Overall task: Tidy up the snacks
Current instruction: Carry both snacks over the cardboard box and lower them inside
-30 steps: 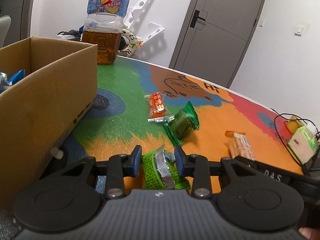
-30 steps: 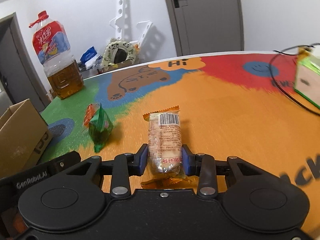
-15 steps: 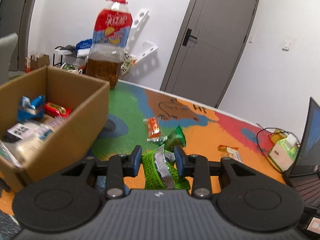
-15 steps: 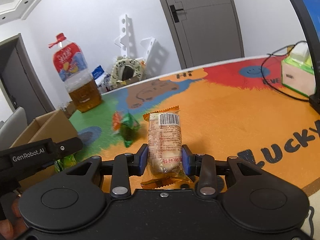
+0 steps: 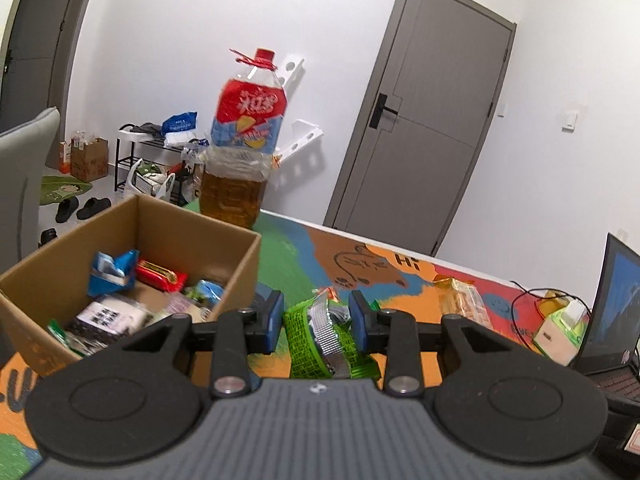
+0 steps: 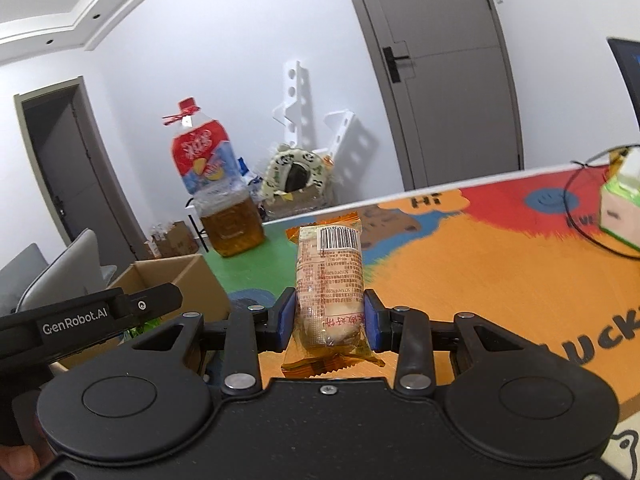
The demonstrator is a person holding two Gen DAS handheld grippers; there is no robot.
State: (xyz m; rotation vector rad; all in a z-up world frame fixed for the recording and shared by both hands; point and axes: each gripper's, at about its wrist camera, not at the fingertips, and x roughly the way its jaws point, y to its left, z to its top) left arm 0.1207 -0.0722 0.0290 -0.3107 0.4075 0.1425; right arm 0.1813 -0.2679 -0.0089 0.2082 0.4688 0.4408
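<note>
My left gripper [image 5: 316,320] is shut on a green snack packet [image 5: 326,338] with a silver strip, held in the air to the right of the open cardboard box [image 5: 236,272]. The box holds several snack packets. My right gripper [image 6: 330,322] is shut on an orange-wrapped pastry packet [image 6: 330,280] with a barcode, held upright above the table. That packet also shows in the left wrist view [image 5: 464,304]. The box [image 6: 192,280] is at the left in the right wrist view, behind the left gripper's body [image 6: 80,320].
A large bottle of amber liquid [image 5: 240,168] stands beyond the box on the colourful table mat [image 6: 480,272]. A tissue box [image 5: 560,332] with a black cable and a laptop [image 5: 616,300] sit at the right. A grey chair [image 5: 24,184] stands at the left.
Both grippers have risen well above the table with their packets. The left one now looks down into the box. The snacks left on the table have dropped out of view.
</note>
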